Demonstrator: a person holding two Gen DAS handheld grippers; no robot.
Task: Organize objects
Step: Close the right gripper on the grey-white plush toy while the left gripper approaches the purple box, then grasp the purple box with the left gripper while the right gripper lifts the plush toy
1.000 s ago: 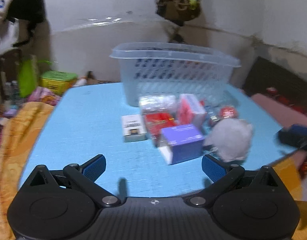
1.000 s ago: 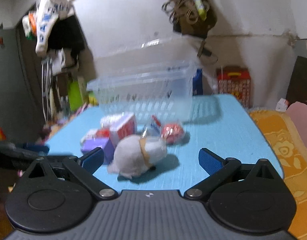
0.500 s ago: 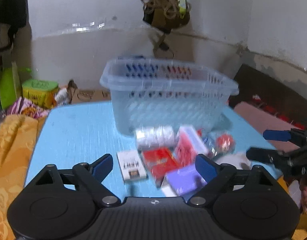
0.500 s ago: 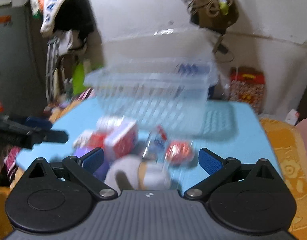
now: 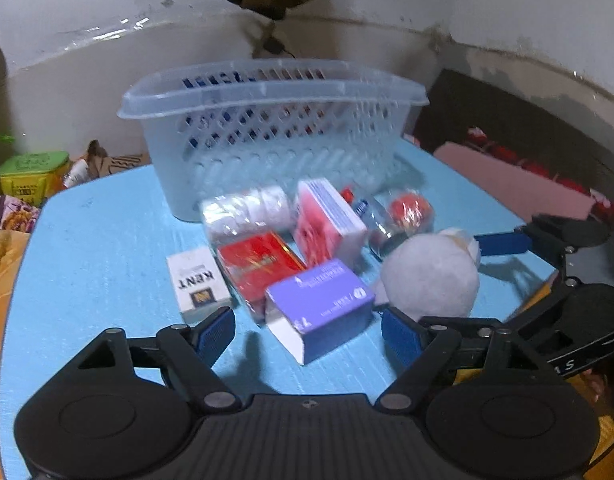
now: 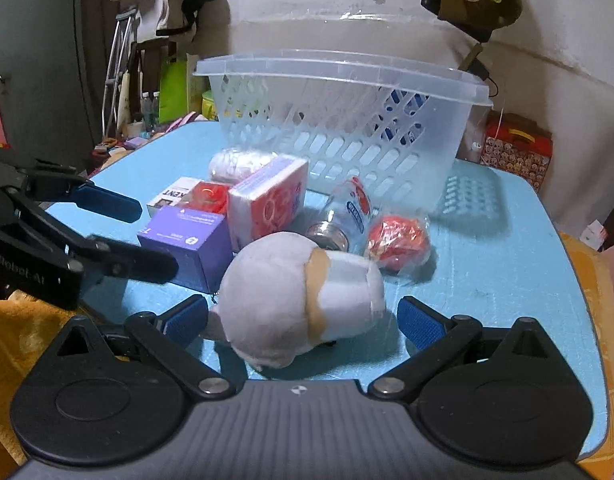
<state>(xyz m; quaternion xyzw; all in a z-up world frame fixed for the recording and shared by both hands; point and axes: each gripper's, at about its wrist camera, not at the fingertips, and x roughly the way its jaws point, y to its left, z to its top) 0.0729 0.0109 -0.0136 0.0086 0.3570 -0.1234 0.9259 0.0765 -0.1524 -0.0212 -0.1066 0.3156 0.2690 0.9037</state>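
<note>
Nothing looked sorted yet; boxes [image 5: 319, 312], a jar [image 6: 345, 216] and a plush toy [image 6: 295, 300] lay on the blue worktop [image 5: 99, 240] before the seemingly empty basket [image 5: 273, 128]; left gripper [image 5: 307, 330] and right gripper [image 6: 303, 320] both gaped wide, holding nothing.

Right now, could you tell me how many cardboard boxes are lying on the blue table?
3, perhaps more hidden: the white Kent box on the left, the purple box nearest the left claw, and the pink-and-white box standing just before the basket.

Left gripper [image 5: 307, 330] and right gripper [image 6: 303, 320] both low, fingers spread wide apart.
</note>
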